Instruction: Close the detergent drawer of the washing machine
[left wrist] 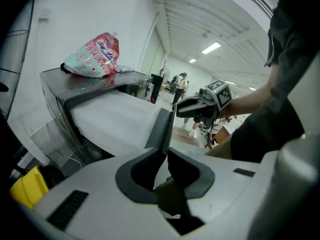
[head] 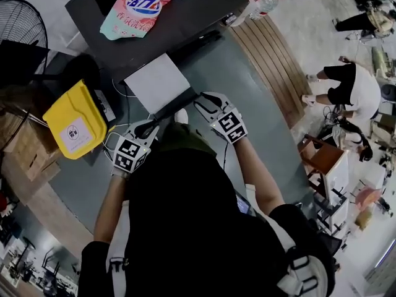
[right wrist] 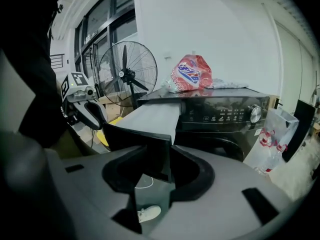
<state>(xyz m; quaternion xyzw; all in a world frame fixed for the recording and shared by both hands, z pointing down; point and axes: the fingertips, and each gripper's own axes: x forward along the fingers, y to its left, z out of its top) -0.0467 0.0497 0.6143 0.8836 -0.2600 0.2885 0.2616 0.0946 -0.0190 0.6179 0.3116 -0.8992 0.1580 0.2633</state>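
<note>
Both grippers at the front of the pulled-out detergent drawer.
Left gripper (head: 153,124): jaws narrow, clamped on the left end of the front panel (head: 176,106). Right gripper (head: 201,99): jaws wider, straddling the panel's right end, one pad against it; can't tell if the other pad touches. Detergent drawer (head: 158,82) sticks well out of the washing machine (head: 185,17), its white top showing. Yellow box (head: 74,119) sits just left of the drawer in the head view. Detergent bag (head: 139,5) lies on top of the machine. Fan (head: 21,20) stands at the far left.
</note>
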